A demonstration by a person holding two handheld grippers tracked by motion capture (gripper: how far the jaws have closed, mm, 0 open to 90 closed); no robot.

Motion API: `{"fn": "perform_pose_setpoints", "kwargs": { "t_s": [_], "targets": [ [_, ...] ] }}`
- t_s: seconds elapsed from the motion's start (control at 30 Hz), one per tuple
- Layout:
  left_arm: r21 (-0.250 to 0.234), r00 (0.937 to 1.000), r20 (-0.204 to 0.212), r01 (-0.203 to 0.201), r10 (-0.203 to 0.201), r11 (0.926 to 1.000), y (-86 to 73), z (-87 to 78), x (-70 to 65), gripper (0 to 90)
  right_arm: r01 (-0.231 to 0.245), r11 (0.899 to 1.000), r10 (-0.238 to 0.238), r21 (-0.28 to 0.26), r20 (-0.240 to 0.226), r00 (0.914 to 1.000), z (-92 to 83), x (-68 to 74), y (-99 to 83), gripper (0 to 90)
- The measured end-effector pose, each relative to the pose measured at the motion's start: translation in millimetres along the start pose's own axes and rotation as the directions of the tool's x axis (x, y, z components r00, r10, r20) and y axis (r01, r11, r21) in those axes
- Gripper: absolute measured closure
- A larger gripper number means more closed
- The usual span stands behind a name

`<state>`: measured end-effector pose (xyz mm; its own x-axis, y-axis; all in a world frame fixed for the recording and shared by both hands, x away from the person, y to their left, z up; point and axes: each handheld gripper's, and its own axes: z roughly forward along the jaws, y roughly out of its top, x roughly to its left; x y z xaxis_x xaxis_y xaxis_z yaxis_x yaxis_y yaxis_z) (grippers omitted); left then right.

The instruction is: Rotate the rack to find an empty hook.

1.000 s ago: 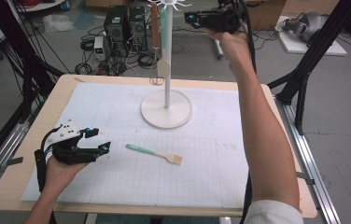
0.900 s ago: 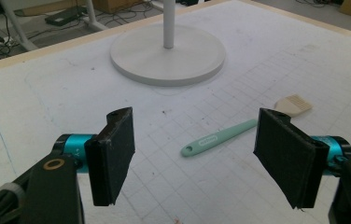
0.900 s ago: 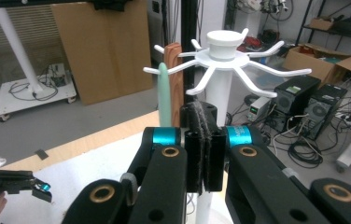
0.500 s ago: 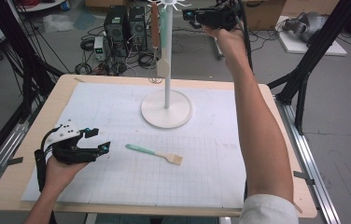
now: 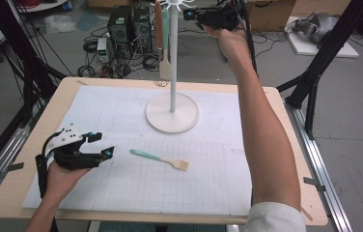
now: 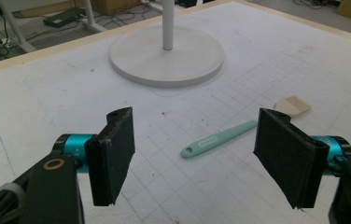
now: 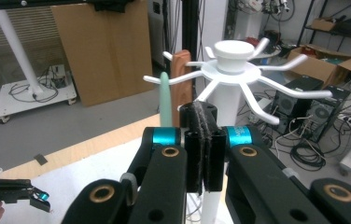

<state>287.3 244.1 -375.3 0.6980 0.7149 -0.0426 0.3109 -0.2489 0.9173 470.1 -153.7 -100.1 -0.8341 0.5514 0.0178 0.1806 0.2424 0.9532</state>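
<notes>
Left gripper (image 5: 103, 145) first: I am holding it low over the white mat (image 5: 228, 179) at the near left corner of the table (image 5: 295, 121), and its jaws are standing apart with nothing between the pads. From this gripper the green-handled brush (image 5: 159, 159) is lying just ahead and a little to the right, flat on the mat. Its long axis is running almost left to right across the table, the hanging hole of the handle pointing toward my left gripper and the pale bristles pointing away. So my left hand is clearly the nearer one.

Farther right, the white rack (image 5: 172, 58) is standing upright on its round base, with a wooden-handled utensil (image 5: 159, 24) and a green-handled spatula (image 5: 165, 48) hanging from its hooks.

Right gripper (image 5: 189, 14) last: I am holding it high beside the top of the rack, jaws pressed together, pad on pad, gripping nothing.
</notes>
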Motion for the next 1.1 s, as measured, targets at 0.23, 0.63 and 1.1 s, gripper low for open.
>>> {"fn": "perform_pose_setpoints", "kwargs": {
  "t_s": [0.23,0.63,1.1],
  "targets": [
    [-0.006,1.0,0.003,0.005,-0.005,1.0,0.3,-0.3,-0.4,29.0,0.017,1.0,-0.017,0.012,-0.002,0.9998,8.2,9.8,4.2,89.4],
    [-0.008,1.0,0.005,0.003,-0.003,1.0,0.5,-1.5,-0.3,29.0,0.023,1.0,-0.023,0.015,-0.004,0.9997,10.7,18.8,5.0,89.0],
    [-0.008,0.9999,0.014,0.007,-0.007,0.9999,-0.1,-1.5,-3.2,28.9,-0.008,1.0,0.008,-0.014,-0.014,0.9999,-11.3,29.1,-17.6,64.7]
  ]
}}
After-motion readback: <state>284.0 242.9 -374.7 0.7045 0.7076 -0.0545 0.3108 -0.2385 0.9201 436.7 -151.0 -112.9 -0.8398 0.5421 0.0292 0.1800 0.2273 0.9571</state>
